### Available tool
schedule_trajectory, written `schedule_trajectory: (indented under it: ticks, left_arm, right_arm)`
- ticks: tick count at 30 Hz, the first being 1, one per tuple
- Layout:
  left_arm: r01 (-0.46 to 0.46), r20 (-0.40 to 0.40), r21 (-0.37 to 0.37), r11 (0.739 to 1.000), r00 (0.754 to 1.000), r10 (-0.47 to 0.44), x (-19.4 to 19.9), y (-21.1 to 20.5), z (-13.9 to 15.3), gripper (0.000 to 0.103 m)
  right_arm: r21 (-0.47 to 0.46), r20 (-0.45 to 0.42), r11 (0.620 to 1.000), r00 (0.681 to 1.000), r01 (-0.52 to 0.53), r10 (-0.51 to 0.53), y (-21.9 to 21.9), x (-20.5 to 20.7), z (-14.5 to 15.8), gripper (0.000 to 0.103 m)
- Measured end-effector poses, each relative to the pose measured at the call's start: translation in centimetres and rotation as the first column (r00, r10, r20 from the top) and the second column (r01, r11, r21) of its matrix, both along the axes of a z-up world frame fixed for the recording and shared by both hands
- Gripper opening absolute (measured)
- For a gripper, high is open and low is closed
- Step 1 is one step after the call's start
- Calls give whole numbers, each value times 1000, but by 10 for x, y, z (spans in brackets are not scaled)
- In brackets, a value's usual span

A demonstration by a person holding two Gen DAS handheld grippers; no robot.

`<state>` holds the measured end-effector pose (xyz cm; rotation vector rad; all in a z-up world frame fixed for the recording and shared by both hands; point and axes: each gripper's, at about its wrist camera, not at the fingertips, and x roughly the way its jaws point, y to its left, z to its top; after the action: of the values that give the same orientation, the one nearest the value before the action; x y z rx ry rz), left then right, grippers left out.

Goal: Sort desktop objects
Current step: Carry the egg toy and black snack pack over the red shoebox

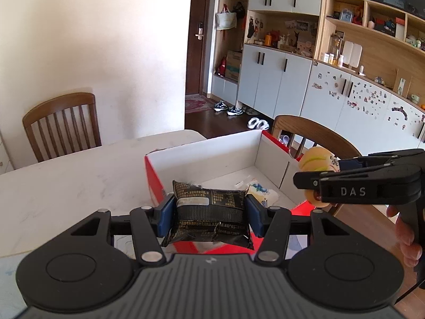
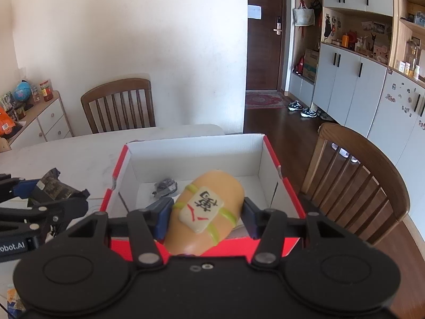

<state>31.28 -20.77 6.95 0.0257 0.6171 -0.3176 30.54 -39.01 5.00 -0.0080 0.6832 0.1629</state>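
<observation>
Marble-look white table [image 1: 66,180] fills the near-left, w/ a wooden chair [image 1: 62,125] at its far edge against a plain white wall. Second wooden chair [image 2: 356,183] stands right of the table. Far right: grey-white cabinets [image 1: 271,82] and open shelves w/ clutter, dark door [image 2: 265,32], sneakers [image 1: 227,107] on dark wood floor.

Red box [image 2: 186,156] w/ white inside sits on the table, open top; a small dark item [image 2: 164,186] and a pale packet [image 1: 261,194] lie on its floor.

Left gripper [image 1: 209,212]: blue pads pinching a black foil snack packet [image 1: 209,212] by its sides, packet crinkled, small printed text, held at the box's near-left edge, above the rim.

Right gripper [image 2: 204,212]: jaws clamped on a tan rounded toy [image 2: 209,207] w/ yellow-green bands and a white mahjong-style tile on top, black and red marks. Toy hangs over the box's near edge, tilted.
</observation>
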Motion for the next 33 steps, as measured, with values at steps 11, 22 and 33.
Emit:
schedule_trajectory:
  ticks: [11,22,33]
  left_arm:
    - [23,-45,8,1000,999,-23,53,-11,-3,55]
    - [71,-108,35,997,992,-67,108,-25,-21,55]
    - [86,-161,100,991,985,-69,146,-39,-48,55]
  right_arm:
    - [-7,-27,1000,999,-24,24,-5,33,-13,54]
    - [-15,-94,999,995,-44,43,-5,61,-37,54]
    - [-31,-153,996,985,-88,83,3,81,-61,54]
